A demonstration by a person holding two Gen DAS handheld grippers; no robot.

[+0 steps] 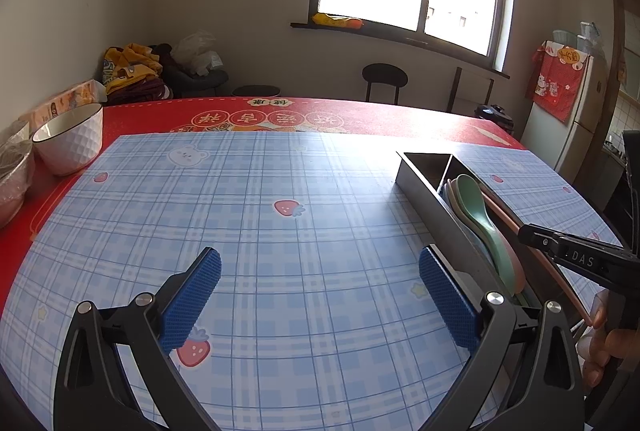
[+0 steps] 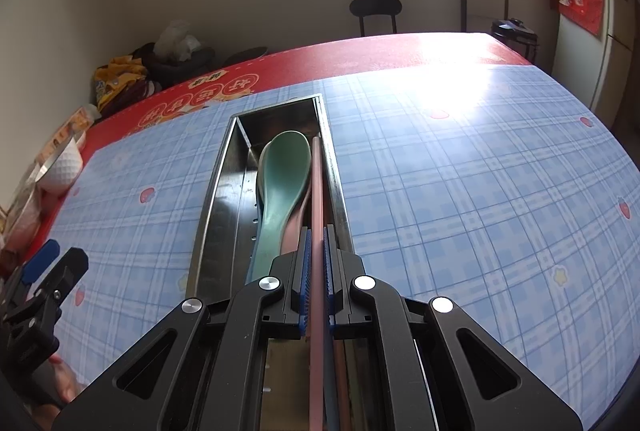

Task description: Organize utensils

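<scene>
A long metal utensil box [image 2: 212, 191] lies on the blue plaid mat. In its right compartment a green spoon [image 2: 286, 171] rests on top of pink and pale spoons. My right gripper [image 2: 317, 231] is shut on a pink chopstick [image 2: 316, 183], which points along the box's right wall with its far end down inside. More sticks lie under the jaws. In the left wrist view my left gripper [image 1: 320, 291] hangs open over bare mat, just left of the box [image 1: 432, 199]. That view also has the green spoon [image 1: 480, 215], the pink chopstick [image 1: 538, 259] and the right gripper [image 1: 524, 233].
A white faceted bowl [image 1: 68, 139] and more dishes stand at the mat's left edge on the red tablecloth [image 1: 360, 119]. A dark stool [image 1: 384, 79] stands beyond the far table edge. The left gripper [image 2: 60, 259] shows at the lower left of the right wrist view.
</scene>
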